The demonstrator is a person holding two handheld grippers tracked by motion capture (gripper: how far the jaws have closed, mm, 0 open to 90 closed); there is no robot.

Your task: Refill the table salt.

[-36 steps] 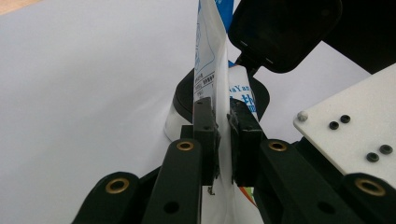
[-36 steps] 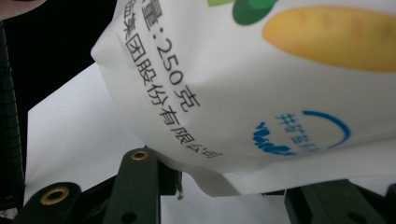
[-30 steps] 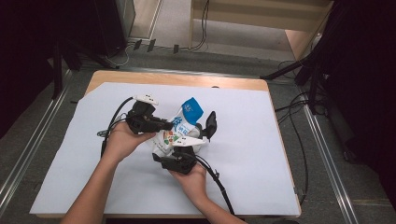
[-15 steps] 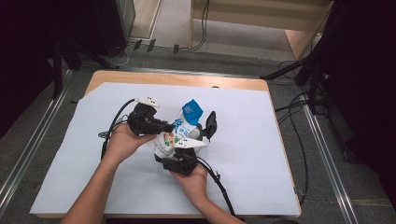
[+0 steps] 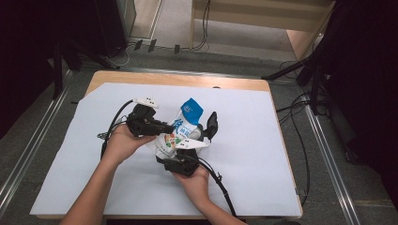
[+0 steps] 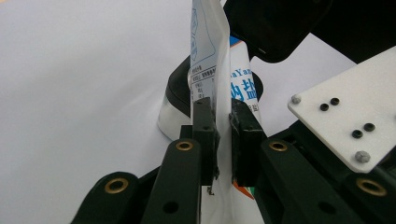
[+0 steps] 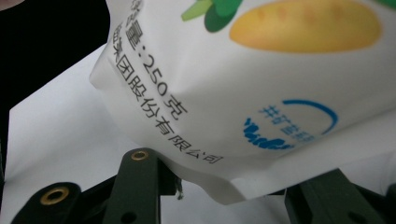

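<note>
**A:** Left gripper [image 5: 165, 127] first: in its own view the two black jaws are pinched tight on a thin edge of the white printed pouch [image 6: 210, 60], film squeezed flat between the pads.

**B:** And the right gripper [image 5: 185, 152]?

**A:** Coming up from below in the high view, near the middle of the white sheet [image 5: 253, 140] on the table [image 5: 187, 78]. In its own view the jaws stand wide apart, with the pouch [image 7: 261, 84] bulging over them. The bottom corner sags into the gap, but I can't tell whether either pad presses it.

**B:** Where's the pouch sitting overall?

**A:** Held up between the two tools at mid-table, blue top corner [image 5: 192, 107] pointing away from the person, carrot picture and black lettering facing the right gripper's camera.

**B:** Hands?

**A:** Left hand [image 5: 123, 142] wraps its tool from the left side; right hand [image 5: 195, 180] grips its tool from the near edge, cable [image 5: 220, 185] trailing back.
</note>
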